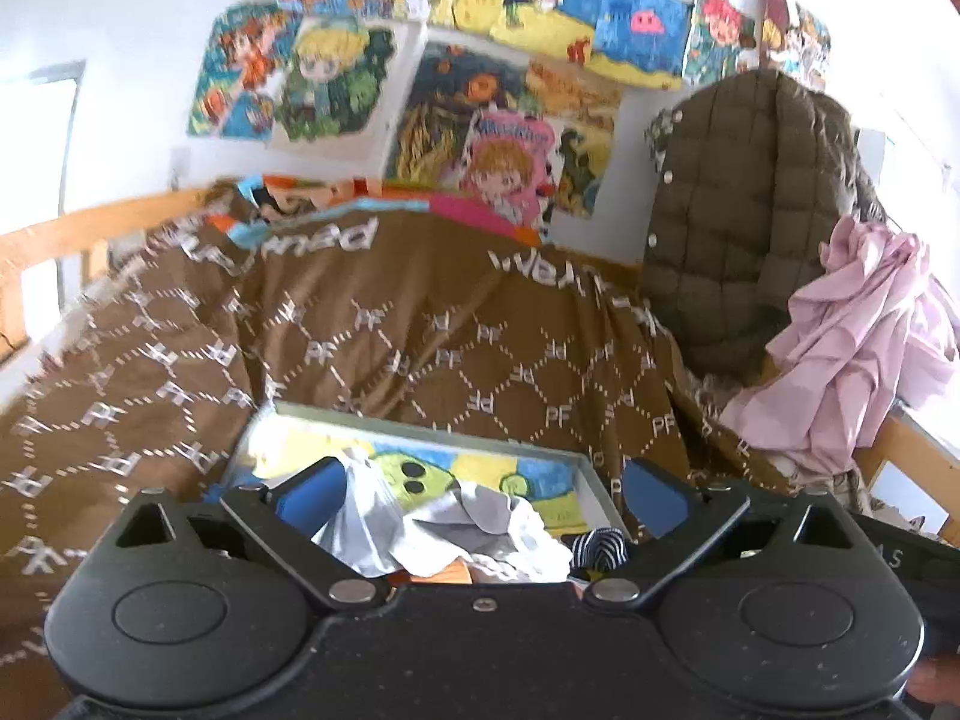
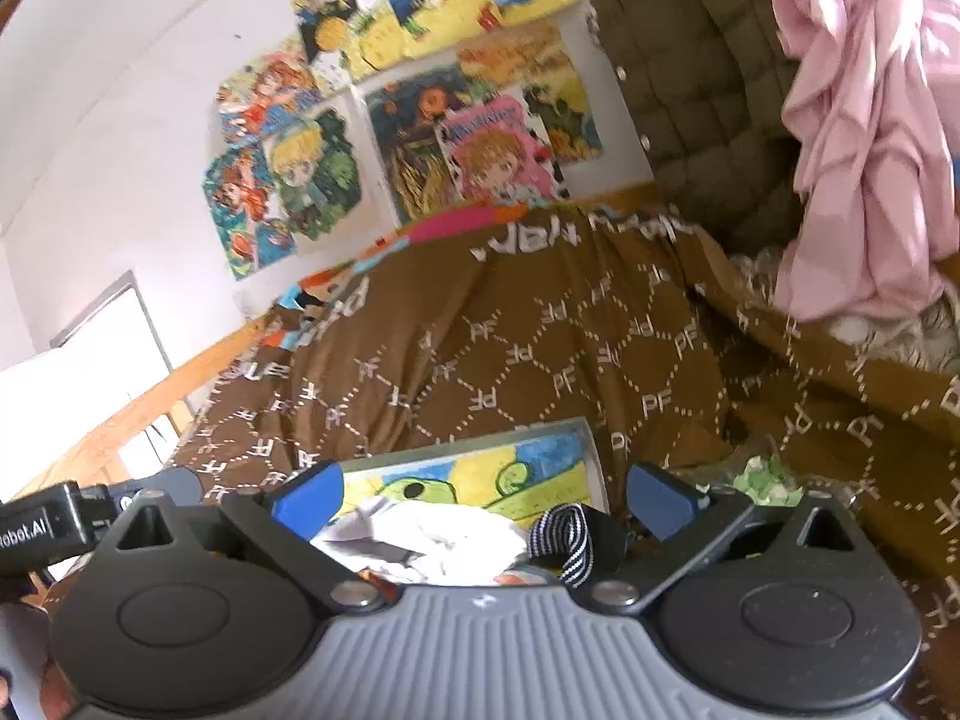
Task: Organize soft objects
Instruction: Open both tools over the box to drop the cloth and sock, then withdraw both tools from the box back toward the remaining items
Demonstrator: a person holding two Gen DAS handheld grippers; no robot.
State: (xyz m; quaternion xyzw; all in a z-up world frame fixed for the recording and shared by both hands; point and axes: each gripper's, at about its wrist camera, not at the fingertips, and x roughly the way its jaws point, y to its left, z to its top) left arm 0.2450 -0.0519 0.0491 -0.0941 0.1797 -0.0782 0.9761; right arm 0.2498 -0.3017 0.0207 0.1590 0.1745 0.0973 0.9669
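Left wrist: the left gripper (image 1: 483,495) fingers gape wide, empty, above the white cloth (image 1: 432,531) lying crumpled in the box (image 1: 591,480) on the bed (image 1: 420,336).
Right wrist: the right gripper (image 2: 483,495) is likewise spread and empty; the cloth looks limp and light, best pinched at a raised fold beside the striped sock (image 2: 567,540).

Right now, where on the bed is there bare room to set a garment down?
Free: the brown blanket between the box and the pillow, and leftward toward the wooden rail. Crowded: the box holds white cloth and a striped piece; the right side is taken by the quilted jacket and pink cloth.
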